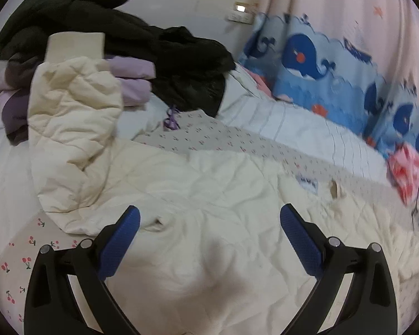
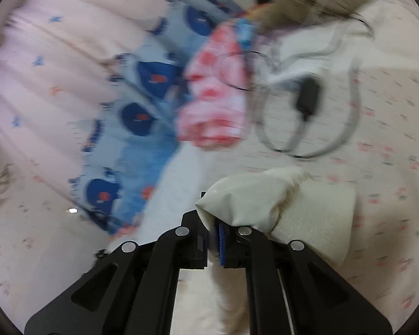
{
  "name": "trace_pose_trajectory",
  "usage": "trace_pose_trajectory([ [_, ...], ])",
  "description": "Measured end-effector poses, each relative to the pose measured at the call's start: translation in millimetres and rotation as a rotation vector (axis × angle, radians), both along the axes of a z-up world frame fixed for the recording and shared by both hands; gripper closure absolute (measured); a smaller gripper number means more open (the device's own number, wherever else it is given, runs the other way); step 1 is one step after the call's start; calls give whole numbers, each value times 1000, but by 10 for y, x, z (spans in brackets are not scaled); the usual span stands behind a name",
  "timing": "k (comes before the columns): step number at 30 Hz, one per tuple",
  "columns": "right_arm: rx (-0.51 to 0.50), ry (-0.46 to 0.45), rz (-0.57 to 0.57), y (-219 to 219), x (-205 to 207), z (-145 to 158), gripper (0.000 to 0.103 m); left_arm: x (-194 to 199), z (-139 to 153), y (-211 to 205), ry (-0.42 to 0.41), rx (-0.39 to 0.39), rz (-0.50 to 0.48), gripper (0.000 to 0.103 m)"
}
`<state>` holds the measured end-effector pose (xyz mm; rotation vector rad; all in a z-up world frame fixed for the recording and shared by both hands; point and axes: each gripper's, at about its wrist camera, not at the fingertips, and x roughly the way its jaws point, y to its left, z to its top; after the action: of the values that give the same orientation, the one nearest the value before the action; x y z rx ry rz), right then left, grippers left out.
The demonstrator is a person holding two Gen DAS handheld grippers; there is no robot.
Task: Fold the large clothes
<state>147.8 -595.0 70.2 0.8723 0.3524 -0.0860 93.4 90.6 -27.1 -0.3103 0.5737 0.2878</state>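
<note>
A cream quilted jacket (image 1: 198, 195) lies spread over the bed, one sleeve (image 1: 72, 117) folded up at the left with its ribbed cuff on top. My left gripper (image 1: 209, 217) hovers just above the jacket's middle, its blue pads wide apart with nothing between them. In the blurred right wrist view, my right gripper (image 2: 216, 237) is shut on the end of the other cream sleeve (image 2: 254, 195), whose ribbed cuff (image 2: 318, 217) sticks out to the right of the jaws.
A pile of black and lilac clothes (image 1: 131, 55) sits at the back left. A blue whale-print cushion (image 1: 321, 64) leans on the pink curtain (image 1: 349, 5). A pink-and-red bundle (image 2: 215, 95) and loose cables with a black plug (image 2: 307, 97) lie on the cherry-print sheet (image 2: 391, 167).
</note>
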Motion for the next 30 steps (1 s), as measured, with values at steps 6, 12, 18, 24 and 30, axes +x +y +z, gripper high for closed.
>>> trace_pose_trajectory([
  [6,-63,-120,163,961,364,598,97,-79,91,328,-22,-106,73,7],
  [12,-148,-194,401,2406,750,967,97,-215,233,603,-74,-166,146,7],
  [18,-247,-202,673,4192,889,671,97,-412,328,930,-143,-288,208,7],
  [24,-367,51,923,5622,996,-737,93,-536,354,1194,-176,-353,264,7],
  [30,-390,372,1092,6152,1058,-1978,53,-537,284,1314,-162,-412,287,7],
])
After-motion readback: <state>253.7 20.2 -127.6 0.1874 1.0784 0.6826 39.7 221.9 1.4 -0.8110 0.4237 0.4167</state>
